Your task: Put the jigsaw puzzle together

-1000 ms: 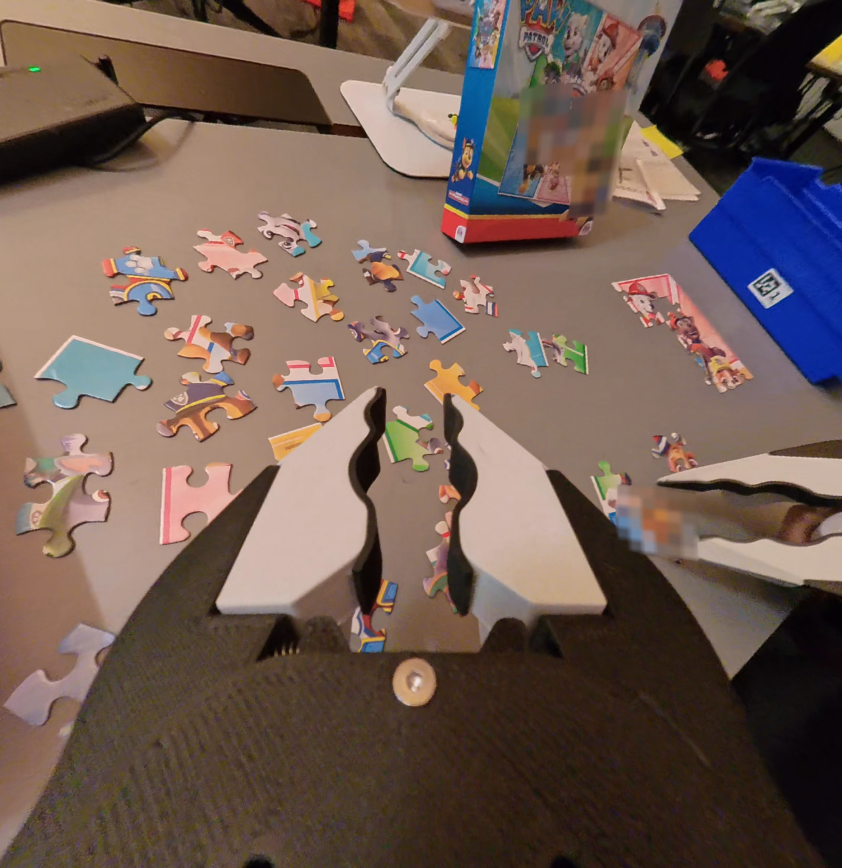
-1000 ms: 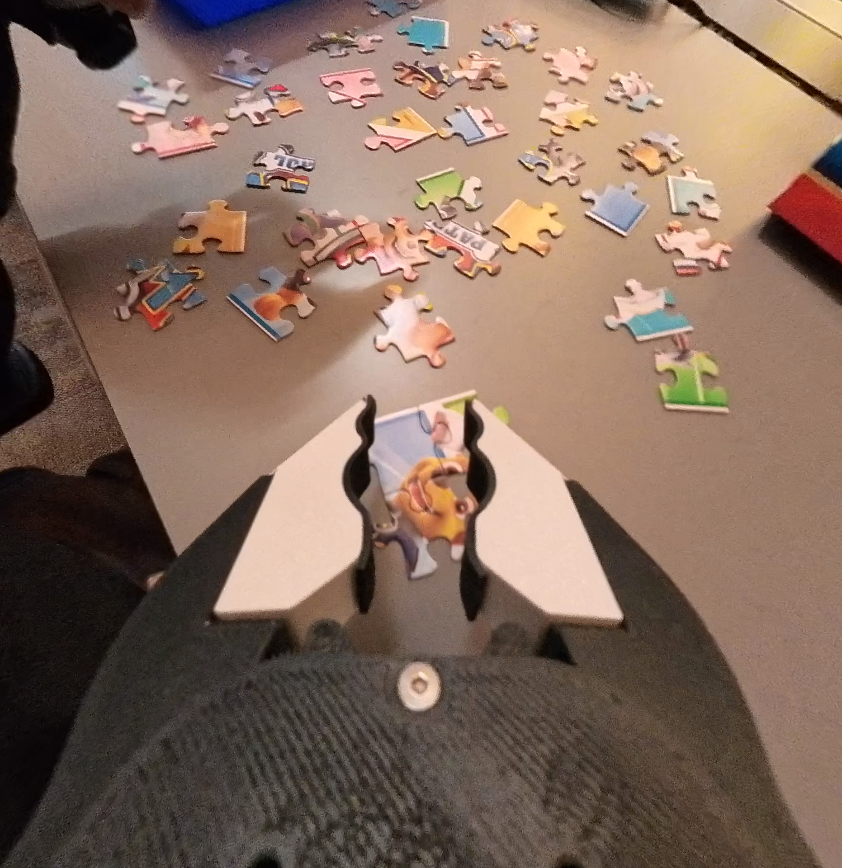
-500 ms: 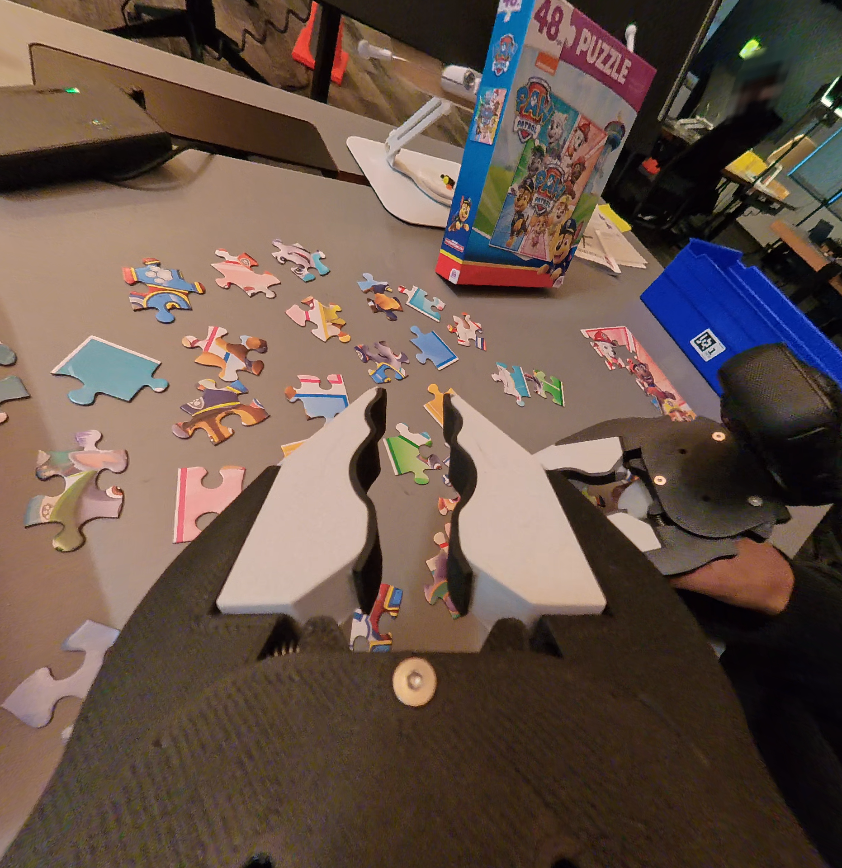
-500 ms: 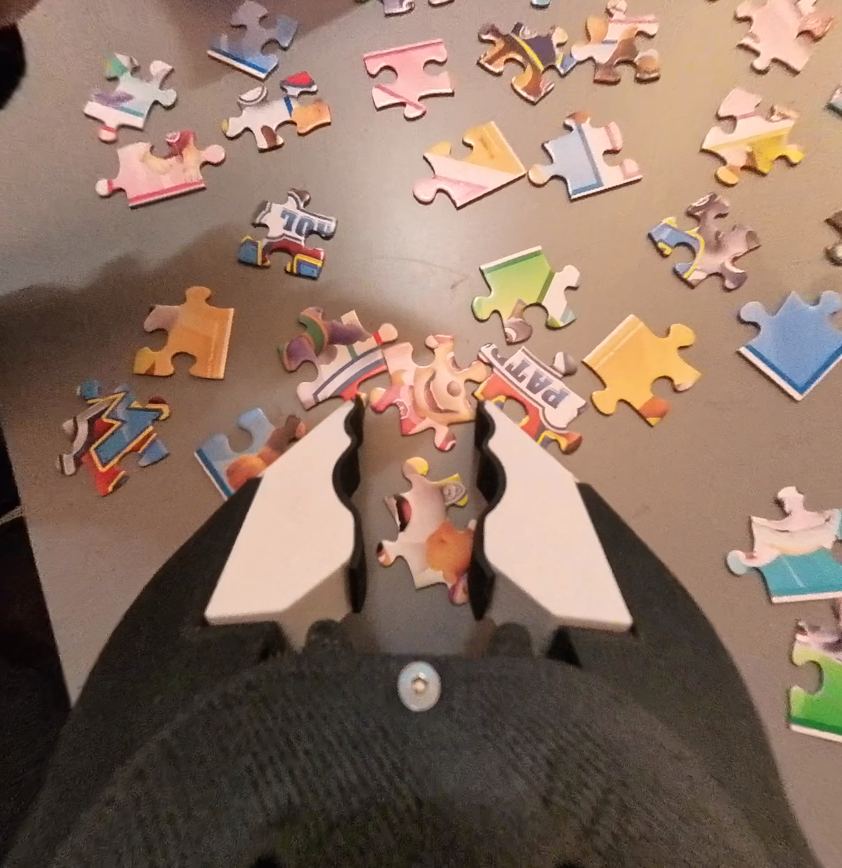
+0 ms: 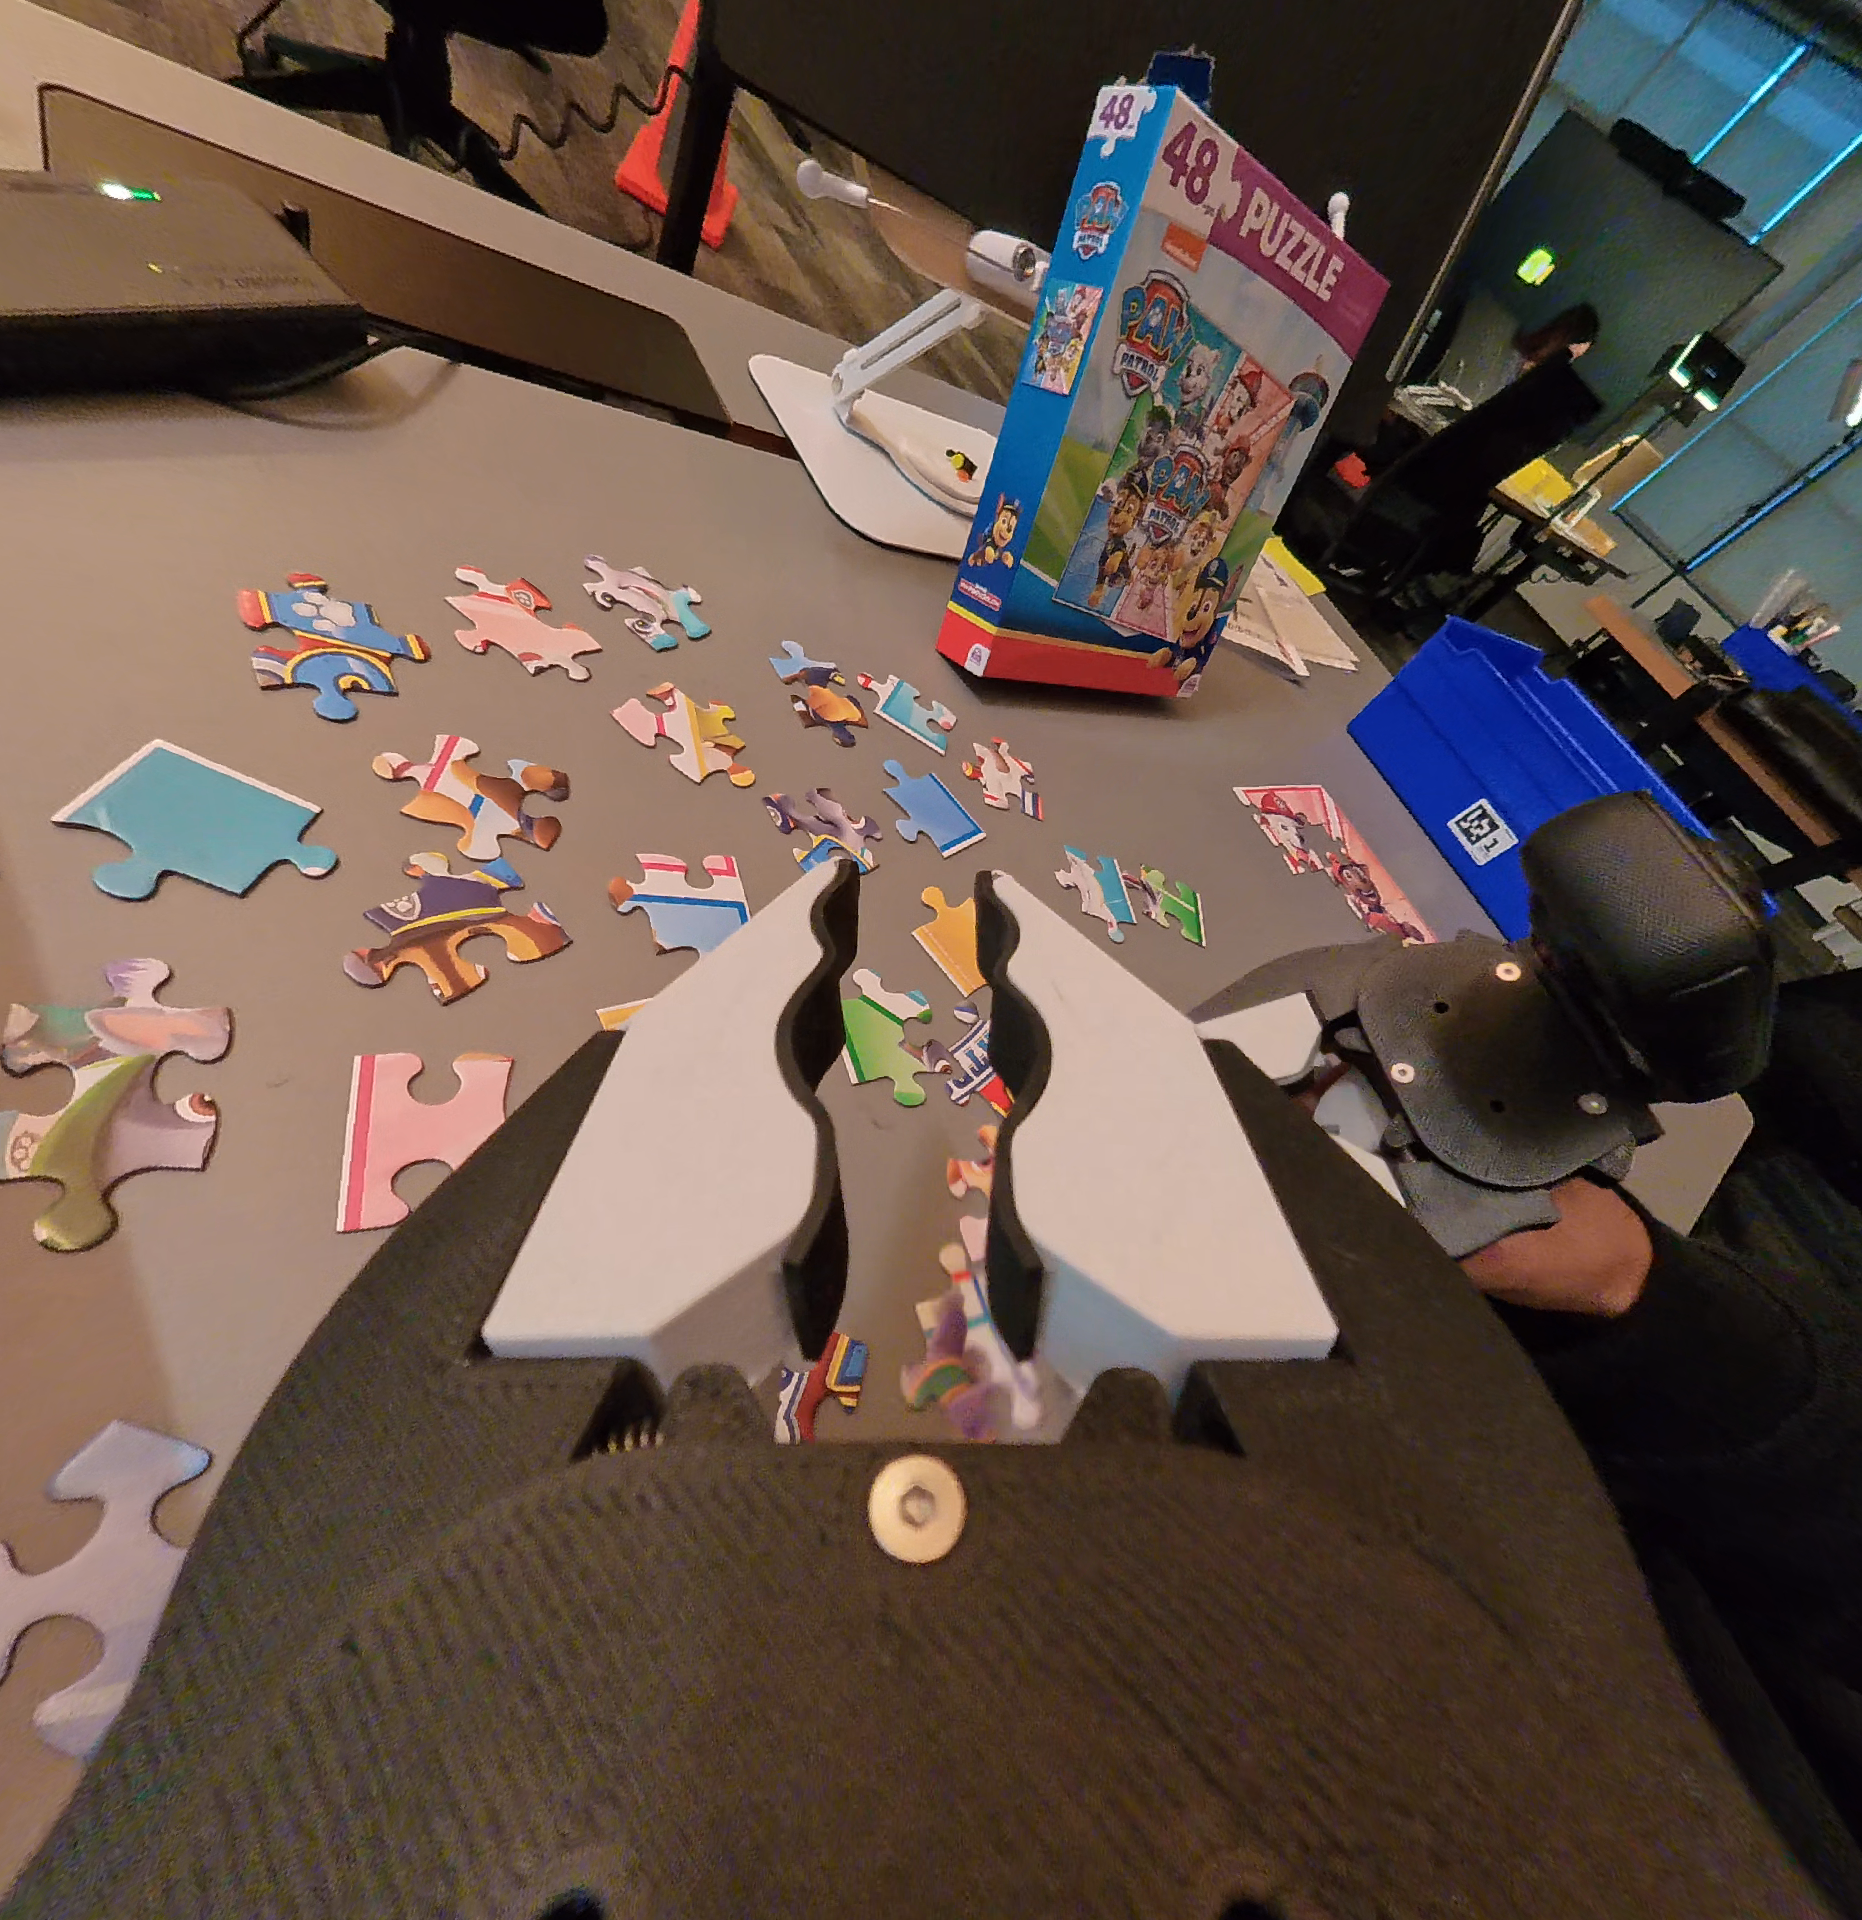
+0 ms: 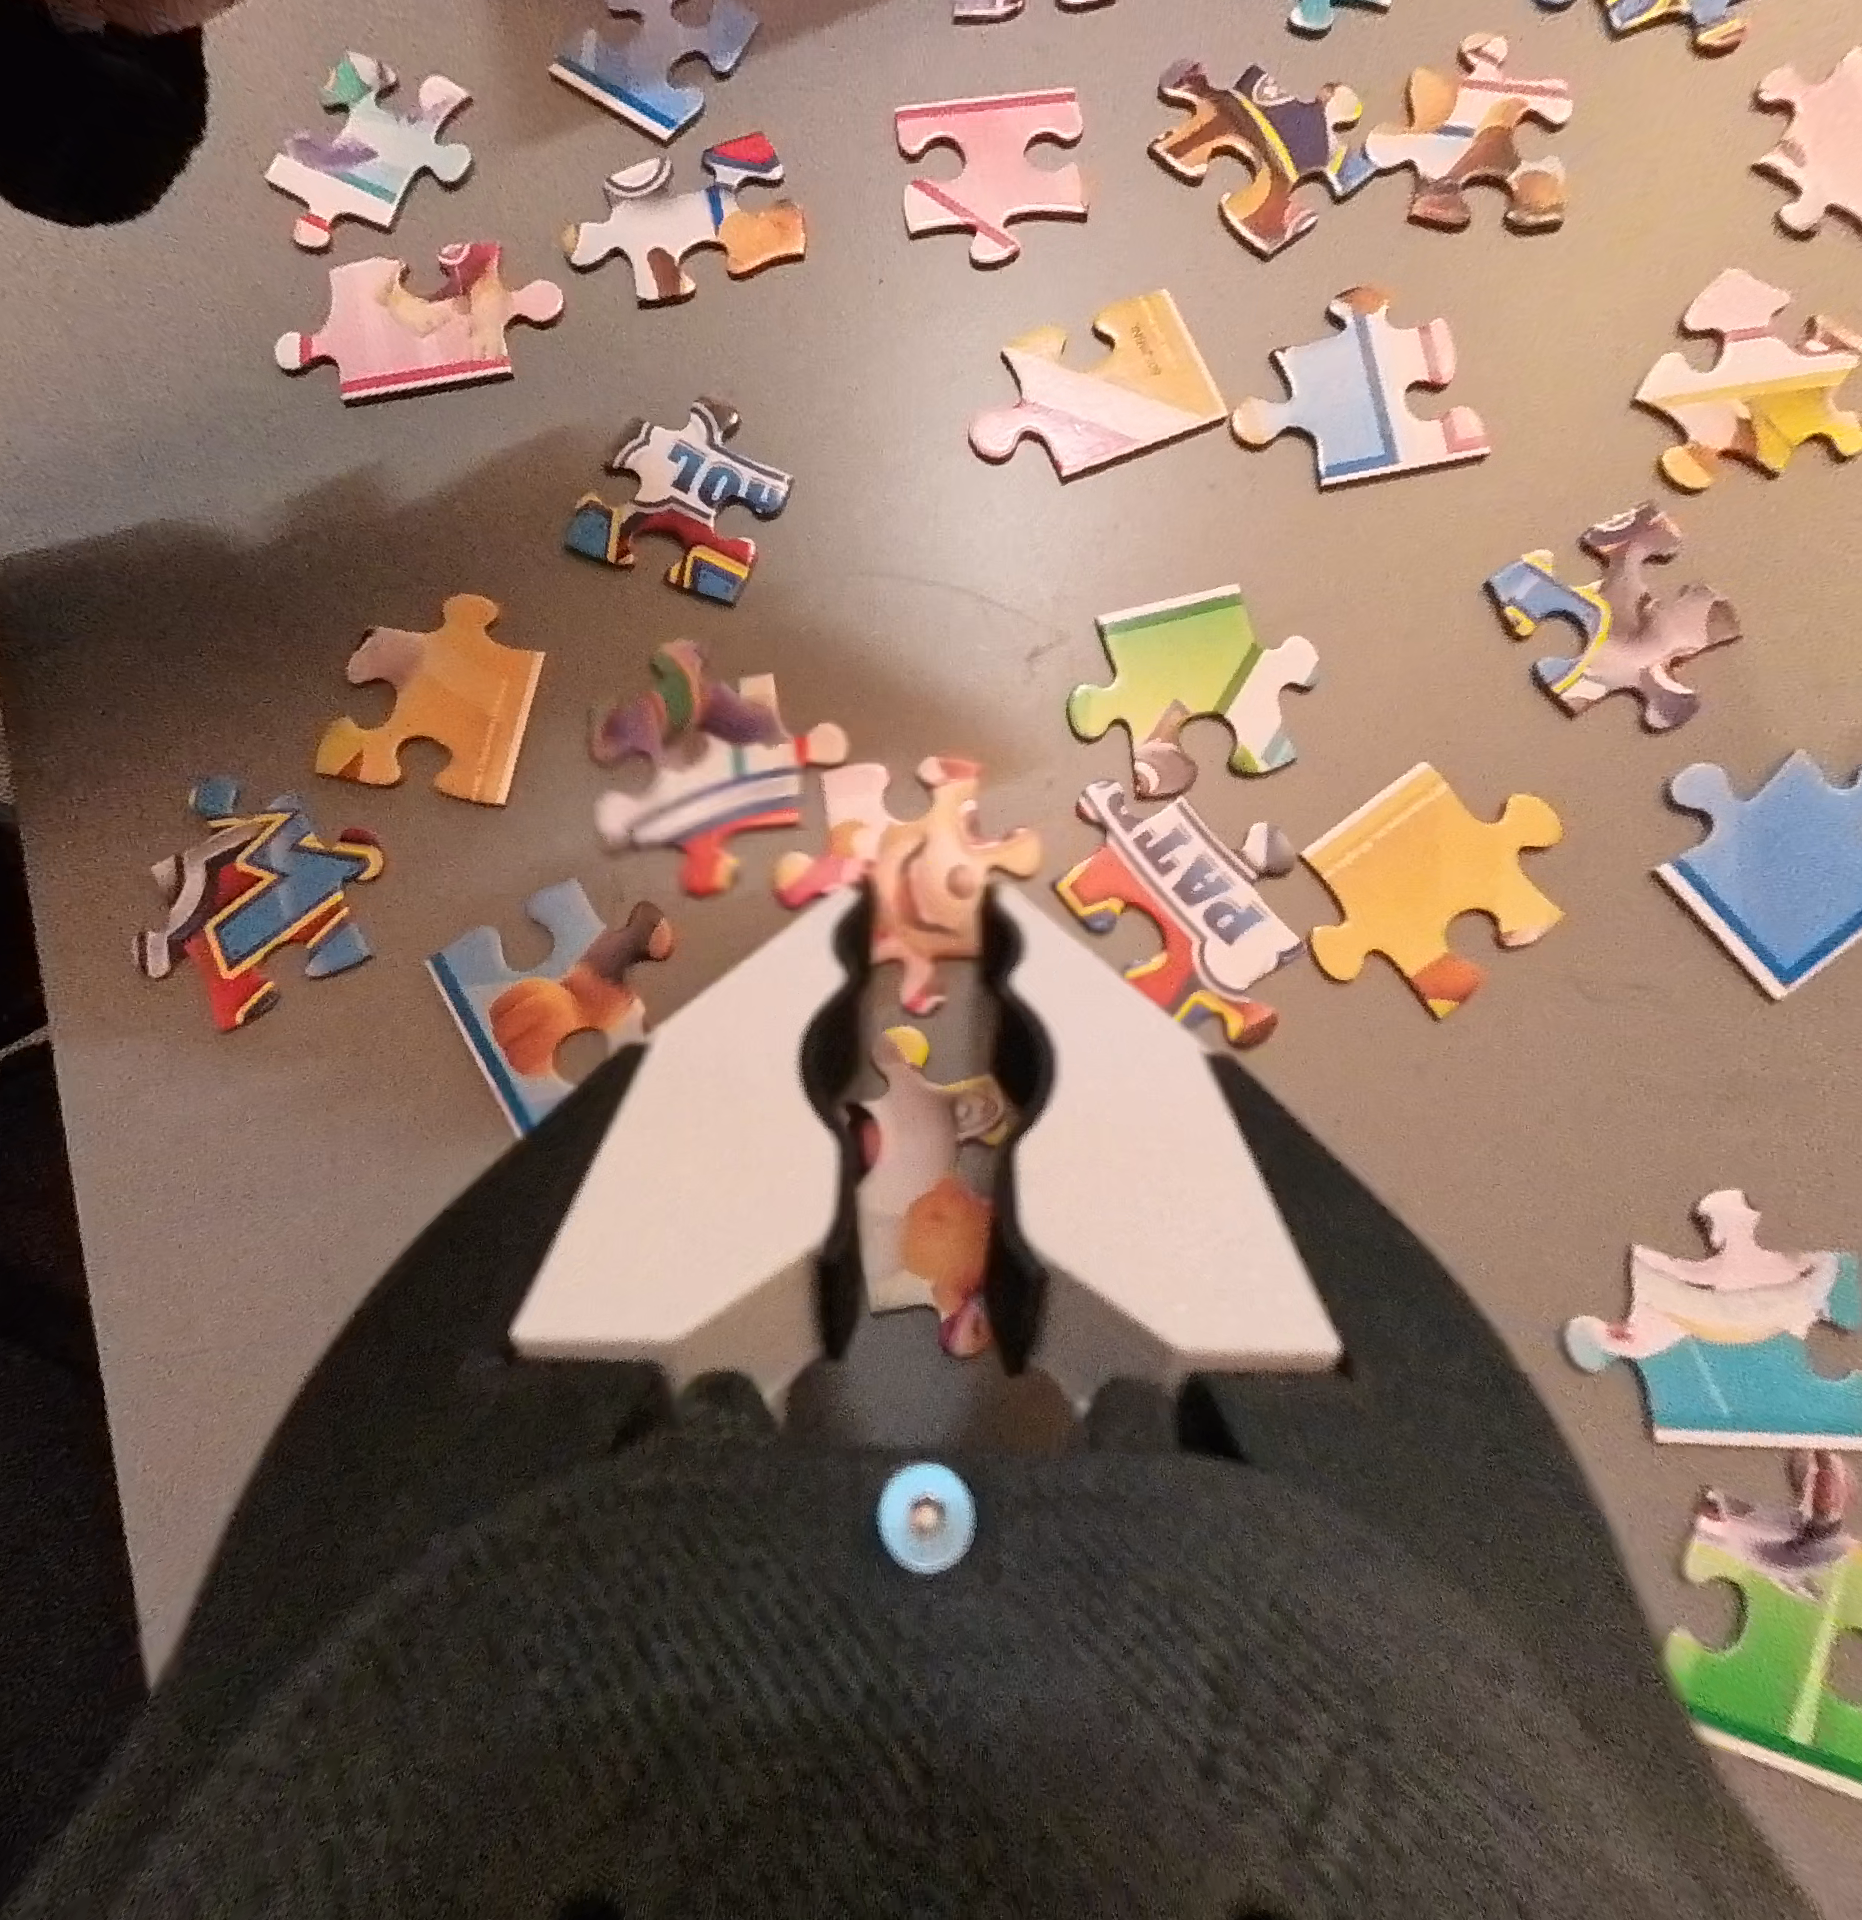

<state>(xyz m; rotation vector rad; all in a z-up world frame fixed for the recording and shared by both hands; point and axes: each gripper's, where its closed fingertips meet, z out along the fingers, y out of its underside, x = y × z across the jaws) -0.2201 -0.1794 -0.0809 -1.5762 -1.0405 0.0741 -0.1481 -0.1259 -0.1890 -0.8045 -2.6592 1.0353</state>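
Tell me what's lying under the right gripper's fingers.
Between the right gripper's fingers show two loose puzzle pieces on the grey table: a cream and pink one at the tips, a white and orange one farther back. Their edges are covered by the fingers.

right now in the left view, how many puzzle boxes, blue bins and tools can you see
puzzle box: 1
blue bin: 1
tool: 2, the left tool and the right tool
total: 4
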